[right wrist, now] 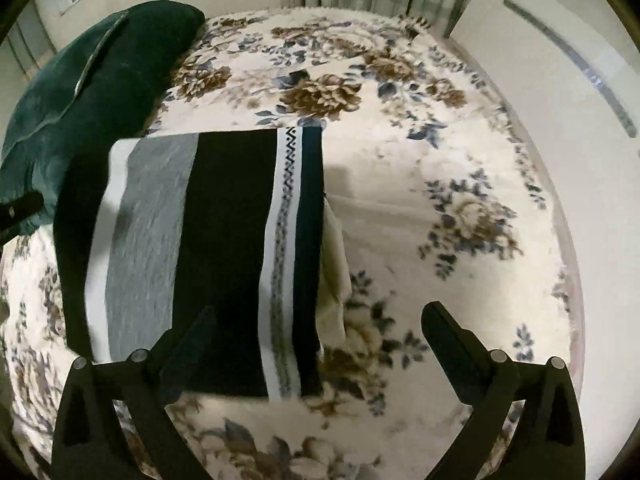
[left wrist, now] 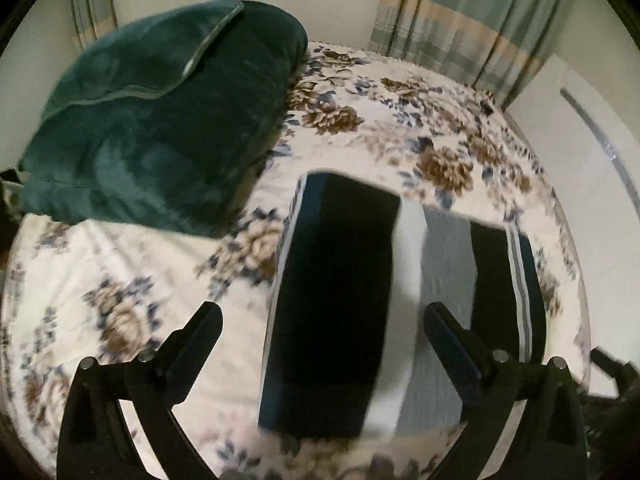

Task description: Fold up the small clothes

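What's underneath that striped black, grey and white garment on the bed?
The striped garment lies on the floral blanket. A pale cloth pokes out beneath its right edge; how far it extends underneath is hidden.

Both wrist cameras look steeply down onto the floral bed (left wrist: 120,260) from close above. They share the striped folded garment (right wrist: 208,248) and green pillow (left wrist: 160,112).

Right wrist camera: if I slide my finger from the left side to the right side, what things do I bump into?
Dark green pillow → striped folded cloth → small cream cloth peeking out from its right edge → bare flowery blanket → white wall.
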`<state>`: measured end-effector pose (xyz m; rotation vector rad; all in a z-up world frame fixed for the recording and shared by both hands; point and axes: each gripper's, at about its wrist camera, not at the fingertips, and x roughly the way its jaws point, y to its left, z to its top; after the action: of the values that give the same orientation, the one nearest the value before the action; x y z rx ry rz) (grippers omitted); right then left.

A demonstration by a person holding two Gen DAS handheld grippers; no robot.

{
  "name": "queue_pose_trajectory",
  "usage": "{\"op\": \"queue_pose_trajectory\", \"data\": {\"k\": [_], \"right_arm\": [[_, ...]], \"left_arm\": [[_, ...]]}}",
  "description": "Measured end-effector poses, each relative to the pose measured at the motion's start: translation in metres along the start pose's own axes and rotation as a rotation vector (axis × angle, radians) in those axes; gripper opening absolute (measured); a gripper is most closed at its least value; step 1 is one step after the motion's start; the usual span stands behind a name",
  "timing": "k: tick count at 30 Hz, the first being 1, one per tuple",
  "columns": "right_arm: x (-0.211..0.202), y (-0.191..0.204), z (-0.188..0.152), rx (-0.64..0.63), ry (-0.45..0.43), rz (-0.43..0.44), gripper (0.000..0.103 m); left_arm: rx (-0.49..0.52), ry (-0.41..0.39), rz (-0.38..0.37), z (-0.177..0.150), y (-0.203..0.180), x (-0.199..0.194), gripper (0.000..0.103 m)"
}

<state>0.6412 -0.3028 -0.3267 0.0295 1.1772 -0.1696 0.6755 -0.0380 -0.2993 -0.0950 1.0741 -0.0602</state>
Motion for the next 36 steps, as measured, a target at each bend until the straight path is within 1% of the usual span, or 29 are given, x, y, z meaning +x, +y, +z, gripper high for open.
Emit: {"op": "queue_pose_trajectory", "data": {"k": [3,5,7,14,18,23,27,29,33,36], "right_arm": [[-0.041,-0.007,-0.022,0.024,-0.042,-0.024,0.103],[-0.077,-0.011,-0.035,0.031,-0.088,-0.055,0.103],[-0.109,-0.014,-0.046,0.033,-0.118,-0.067,0.103],[-0.238,-0.017,-0.093,0.011,-0.256,-0.105,0.103],[-0.305,-0.020,-0.120,-0.005,-0.327,-0.102,0.103],[-0.383,-0.029,-0.159,-0.008,-0.402,-0.093,0.103],[-0.434,-0.036,-0.186,-0.003,-0.452,-0.084,0.103],[-0.454,-0.040,-0.198,0.003,-0.468,-0.067,0.103],[-0.493,-0.042,-0.223,0.005,-0.521,-0.069,0.103],[-0.513,-0.045,-0.240,0.007,-0.544,-0.058,0.103]], "left_arm": [[0.015,-0.031,0.026,-0.023,-0.011,-0.038,0.103],[0.033,-0.059,0.058,-0.035,-0.020,-0.065,0.103],[0.046,-0.085,0.067,-0.048,-0.027,-0.098,0.103],[0.081,-0.179,0.072,-0.086,-0.048,-0.206,0.103],[0.090,-0.233,0.073,-0.106,-0.056,-0.268,0.103],[0.097,-0.290,0.067,-0.129,-0.063,-0.331,0.103],[0.096,-0.332,0.059,-0.147,-0.067,-0.371,0.103],[0.106,-0.355,0.067,-0.156,-0.070,-0.389,0.103],[0.109,-0.385,0.054,-0.171,-0.073,-0.415,0.103],[0.113,-0.409,0.064,-0.180,-0.074,-0.428,0.103]]}}
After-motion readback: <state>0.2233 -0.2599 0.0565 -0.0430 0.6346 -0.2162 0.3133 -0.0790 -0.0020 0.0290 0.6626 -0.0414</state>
